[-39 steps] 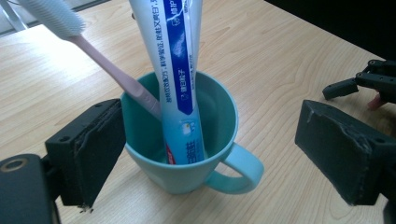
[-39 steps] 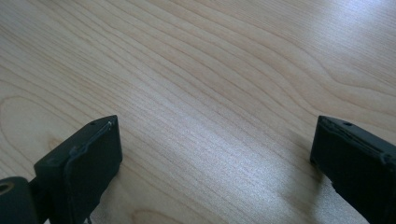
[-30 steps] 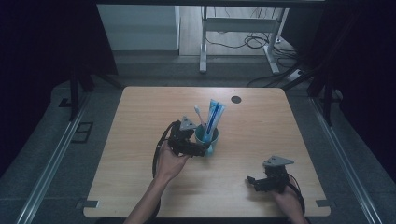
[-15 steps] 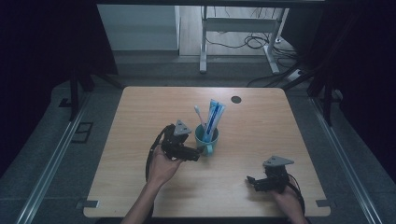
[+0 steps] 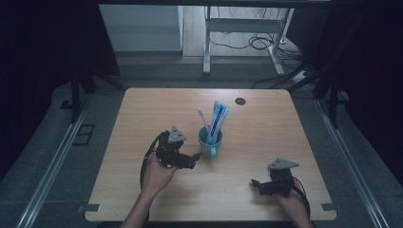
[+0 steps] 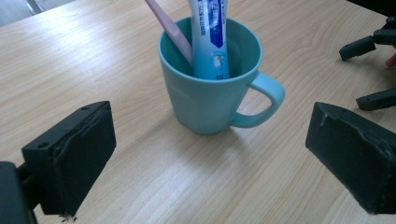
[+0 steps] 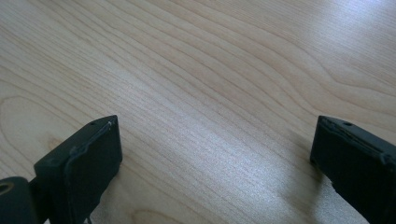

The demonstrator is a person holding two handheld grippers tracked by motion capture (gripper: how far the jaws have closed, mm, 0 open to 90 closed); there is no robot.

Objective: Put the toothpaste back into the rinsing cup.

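Since a second ago the left gripper [image 5: 196, 156] has drawn back from the teal mug [image 5: 209, 140] and now sits at its 8 o'clock, jaws spread wide, holding nothing. One mug stands mid-table, carrying one pink toothbrush [image 6: 170, 29] and one toothpaste tube [image 6: 208, 35]. The right gripper [image 5: 255, 184], at the mug's 4 o'clock, gapes wide and empty.

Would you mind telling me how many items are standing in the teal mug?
2: a pink toothbrush against the mug's rim, and a blue-and-white toothpaste tube beside it. Something smaller could be hidden inside.
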